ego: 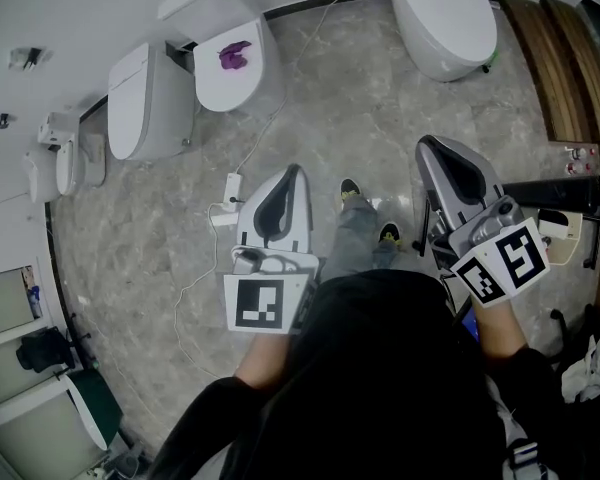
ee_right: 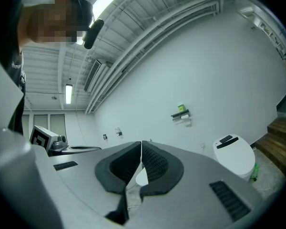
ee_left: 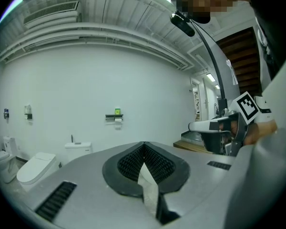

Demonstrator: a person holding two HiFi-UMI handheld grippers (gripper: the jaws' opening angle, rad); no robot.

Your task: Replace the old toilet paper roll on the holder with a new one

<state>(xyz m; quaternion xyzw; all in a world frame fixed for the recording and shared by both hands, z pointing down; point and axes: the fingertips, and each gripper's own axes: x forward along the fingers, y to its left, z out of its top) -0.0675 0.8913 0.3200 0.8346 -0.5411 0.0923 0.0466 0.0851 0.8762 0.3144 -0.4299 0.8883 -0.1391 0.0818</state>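
Far off on the white wall hangs a black shelf holder (ee_left: 115, 116) with a white toilet paper roll (ee_left: 117, 121) under it and a small green item on top. The right gripper view shows the same holder (ee_right: 180, 114) and roll (ee_right: 185, 122), also distant. My left gripper (ego: 291, 174) is held out level over the floor, its jaws shut with nothing between them (ee_left: 144, 145). At the right, my right gripper (ego: 430, 149) is likewise shut and empty (ee_right: 141, 143). No new roll shows in any view.
One toilet (ego: 195, 73) with a purple thing on its seat stands at the upper left, and a second toilet (ego: 442, 13) stands at the top right. A white cable and plug box (ego: 230, 186) lie on the marble floor. Wooden steps (ego: 570, 63) are at the right.
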